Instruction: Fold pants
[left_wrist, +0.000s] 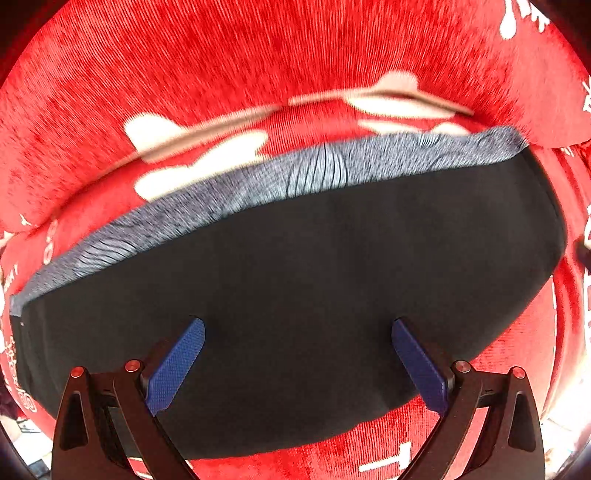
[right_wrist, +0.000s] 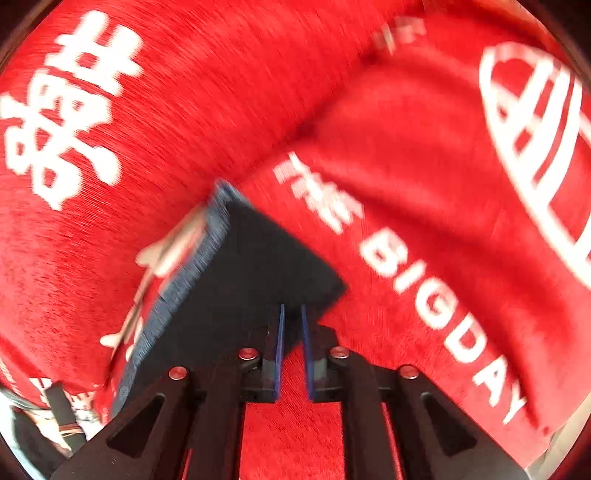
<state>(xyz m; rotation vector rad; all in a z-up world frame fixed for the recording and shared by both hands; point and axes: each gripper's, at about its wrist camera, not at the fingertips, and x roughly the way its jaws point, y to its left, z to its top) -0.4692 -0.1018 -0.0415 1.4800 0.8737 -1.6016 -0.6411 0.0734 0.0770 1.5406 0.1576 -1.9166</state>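
The pants (left_wrist: 314, 277) are black with a grey ribbed waistband (left_wrist: 295, 173) and lie folded flat on a red cloth. My left gripper (left_wrist: 297, 328) is open, its blue pads (left_wrist: 177, 365) spread wide over the near part of the black fabric, holding nothing. In the right wrist view the pants (right_wrist: 243, 280) show as a dark folded slab with the grey waistband (right_wrist: 192, 277) along its left edge. My right gripper (right_wrist: 291, 314) has its jaws almost together, pinching the near right corner of the pants.
The red cloth (left_wrist: 258, 55) with white printed characters and the words "THE BIGDAY" (right_wrist: 424, 291) covers the whole surface and is creased behind the pants. A bit of pale floor and dark cables (right_wrist: 55, 413) shows at the lower left.
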